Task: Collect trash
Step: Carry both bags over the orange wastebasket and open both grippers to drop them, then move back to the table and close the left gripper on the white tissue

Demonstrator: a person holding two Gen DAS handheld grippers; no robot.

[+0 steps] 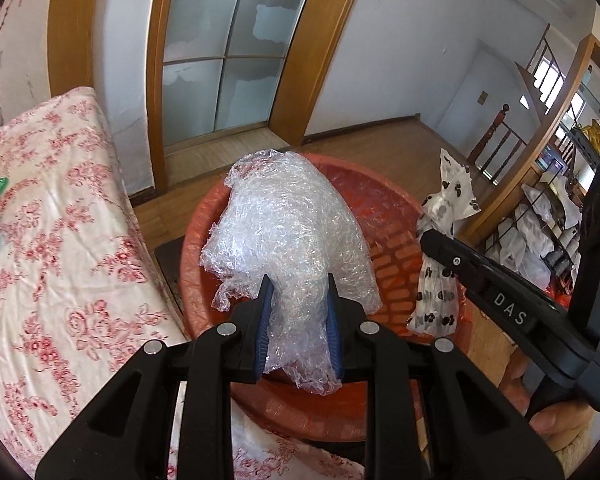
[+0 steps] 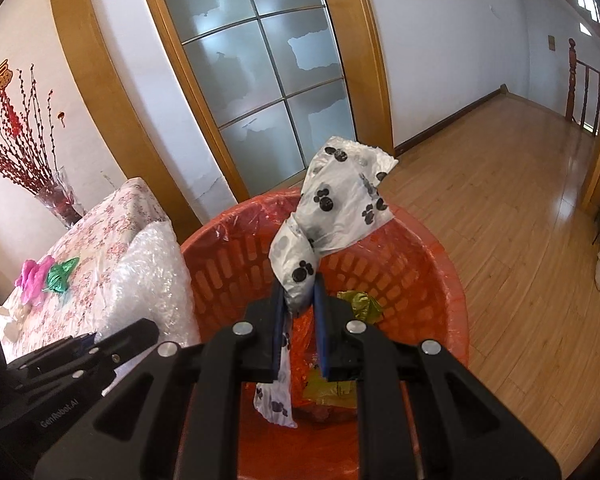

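Red basket (image 1: 396,248) mid-frame; we have the left gripper (image 1: 299,280) clamped on bubble wrap (image 1: 288,220), the right gripper (image 2: 298,280) pinching a paw-print bag (image 2: 340,196) over it.

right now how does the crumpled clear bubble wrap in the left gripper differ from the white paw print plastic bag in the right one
The crumpled clear bubble wrap is see-through and plain; the white paw print plastic bag is opaque with black paws. The wrap is a broad puffy wad, the bag a thin twisted strip. The left gripper stands wider around the wrap than the right gripper does on the bag. Both are pinched over the lined orange basket.
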